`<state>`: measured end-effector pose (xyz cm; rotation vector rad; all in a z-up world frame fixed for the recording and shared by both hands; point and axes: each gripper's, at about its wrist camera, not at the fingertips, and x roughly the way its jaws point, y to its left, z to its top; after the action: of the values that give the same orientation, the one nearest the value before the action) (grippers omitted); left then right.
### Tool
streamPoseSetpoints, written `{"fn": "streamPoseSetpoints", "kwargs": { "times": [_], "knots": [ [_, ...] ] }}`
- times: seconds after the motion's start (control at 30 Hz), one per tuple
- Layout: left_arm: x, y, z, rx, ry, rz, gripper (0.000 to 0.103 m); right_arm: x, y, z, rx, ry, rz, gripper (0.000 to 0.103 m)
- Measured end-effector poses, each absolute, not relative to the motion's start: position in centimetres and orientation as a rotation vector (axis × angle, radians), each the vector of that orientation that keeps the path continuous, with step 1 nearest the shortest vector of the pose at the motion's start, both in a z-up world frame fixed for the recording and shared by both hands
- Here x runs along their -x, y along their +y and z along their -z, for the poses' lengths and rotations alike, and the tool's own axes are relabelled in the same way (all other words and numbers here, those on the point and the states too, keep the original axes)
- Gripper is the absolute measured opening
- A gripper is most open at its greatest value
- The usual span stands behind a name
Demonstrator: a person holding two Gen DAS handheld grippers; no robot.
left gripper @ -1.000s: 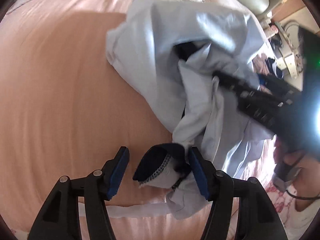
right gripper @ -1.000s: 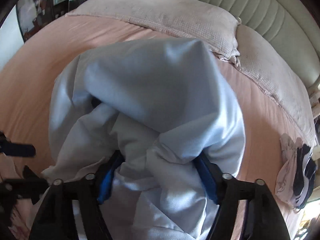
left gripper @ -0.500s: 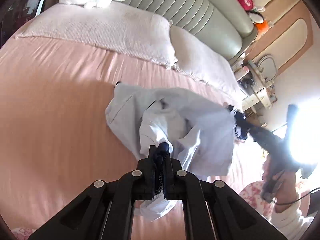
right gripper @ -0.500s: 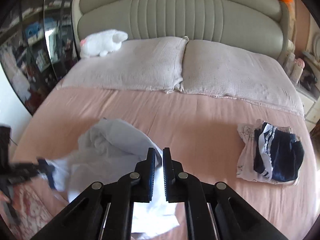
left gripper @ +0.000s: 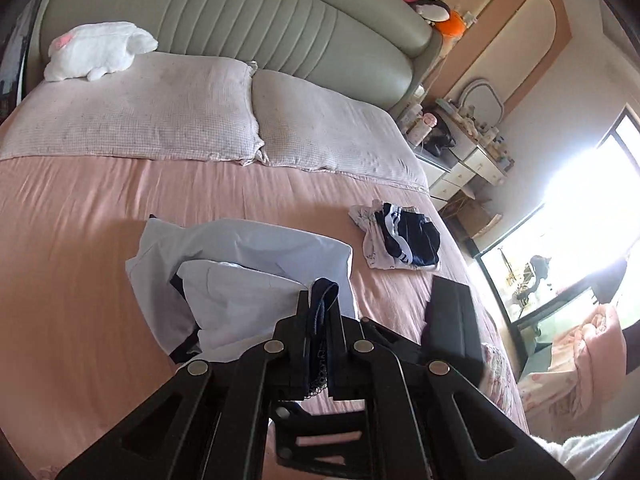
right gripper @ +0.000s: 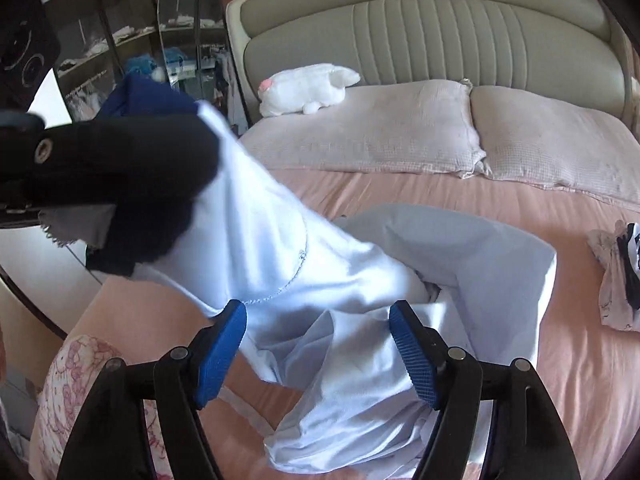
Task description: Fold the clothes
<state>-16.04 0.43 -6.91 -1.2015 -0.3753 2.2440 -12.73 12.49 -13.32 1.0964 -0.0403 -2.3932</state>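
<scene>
Pink bed (left gripper: 72,240) w/ green headboard (left gripper: 240,28), bright window (left gripper: 580,200)

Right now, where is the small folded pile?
In the left wrist view, the folded pile lies on the pink bedsheet, right of the light blue garment, below the pillows.

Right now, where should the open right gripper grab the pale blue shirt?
Judging from the right wrist view: grip the pale blue shirt at the taut stitched edge beside the opening right gripper, coming down from above. The left gripper already pinches the dark collar and lifts it, so that edge stands clear of the bed.
</scene>
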Motion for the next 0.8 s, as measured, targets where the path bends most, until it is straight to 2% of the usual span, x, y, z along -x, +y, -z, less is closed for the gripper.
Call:
{"fn": "streamPoseSetpoints", "kwargs": {
  "times": [0.27, 0.33, 0.4, 0.5, 0.53, 0.6, 0.63, 0.67, 0.73, 0.8],
  "knots": [
    [15.3, 2.2, 6.8, 1.174, -0.430, -2.102, 0.002, 9.8, 13.6, 11.6, -0.930, 0.016, 2.403, 0.077],
    [15.1, 2.1, 6.9, 1.179, -0.451, -2.109, 0.006, 11.2, 13.6, 11.9, -0.890, -0.042, 2.459, 0.075],
    [15.1, 1.4, 7.7, 1.203, -0.473, -2.127, 0.006, 12.8, 15.1, 12.1, -0.947, -0.141, 2.517, 0.011],
    [15.3, -0.3, 9.4, 1.258, -0.500, -2.167, 0.012, 13.8, 18.6, 11.6, -0.964, -0.208, 2.598, 0.011],
    [15.3, -0.8, 10.1, 1.287, -0.497, -2.199, 0.019, 13.7, 19.8, 11.0, -0.960, -0.187, 2.633, 0.011],
    [15.8, -1.6, 11.8, 1.350, -0.488, -2.252, 0.051, 13.4, 22.7, 9.5, -0.949, -0.177, 2.692, 0.011],
    [16.3, -1.5, 13.2, 1.386, -0.502, -2.248, 0.080, 13.2, 24.2, 8.7, -0.942, -0.186, 2.717, 0.011],
    [16.9, -1.4, 14.5, 1.421, -0.516, -2.244, 0.084, 13.1, 25.5, 8.0, -0.935, -0.186, 2.750, 0.011],
    [18.0, -0.9, 17.2, 1.499, -0.523, -2.240, 0.084, 13.4, 27.3, 7.3, -0.967, -0.133, 2.798, 0.011],
    [19.1, 0.6, 19.9, 1.599, -0.443, -2.235, 0.084, 13.6, 28.7, 7.0, -0.979, -0.073, 2.856, 0.013]
  ]
}}
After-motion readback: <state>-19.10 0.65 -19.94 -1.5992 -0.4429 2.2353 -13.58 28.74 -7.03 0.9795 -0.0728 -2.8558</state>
